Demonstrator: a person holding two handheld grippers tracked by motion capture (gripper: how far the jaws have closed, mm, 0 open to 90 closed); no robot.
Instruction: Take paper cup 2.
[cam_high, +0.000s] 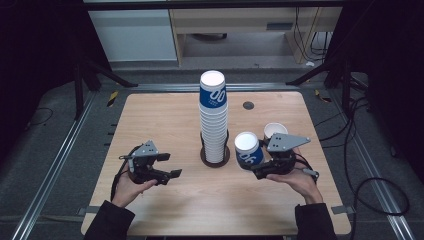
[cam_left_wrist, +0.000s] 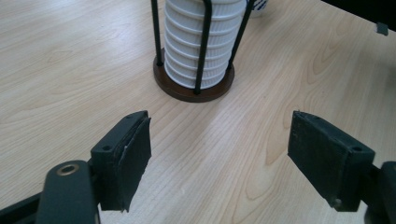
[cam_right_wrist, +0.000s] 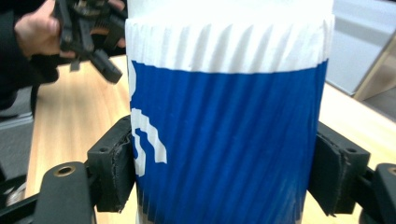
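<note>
A tall stack of blue-and-white paper cups (cam_high: 213, 115) stands in a round dark wire holder (cam_high: 215, 156) at the table's middle; the left gripper view shows the stack's ribbed base (cam_left_wrist: 198, 44). My right gripper (cam_high: 261, 170) is shut on a single blue-and-white cup (cam_high: 248, 150), held just right of the holder. That cup (cam_right_wrist: 229, 121) sits between both pads in the right gripper view. My left gripper (cam_high: 169, 166) is open with nothing between its jaws, left of the holder, above the wood (cam_left_wrist: 219, 156).
Another white cup (cam_high: 274, 131) stands behind my right gripper. A small dark round grommet (cam_high: 248, 105) sits in the wooden table (cam_high: 165, 120) near the far edge. Dark stands, cables and floor rails surround the table.
</note>
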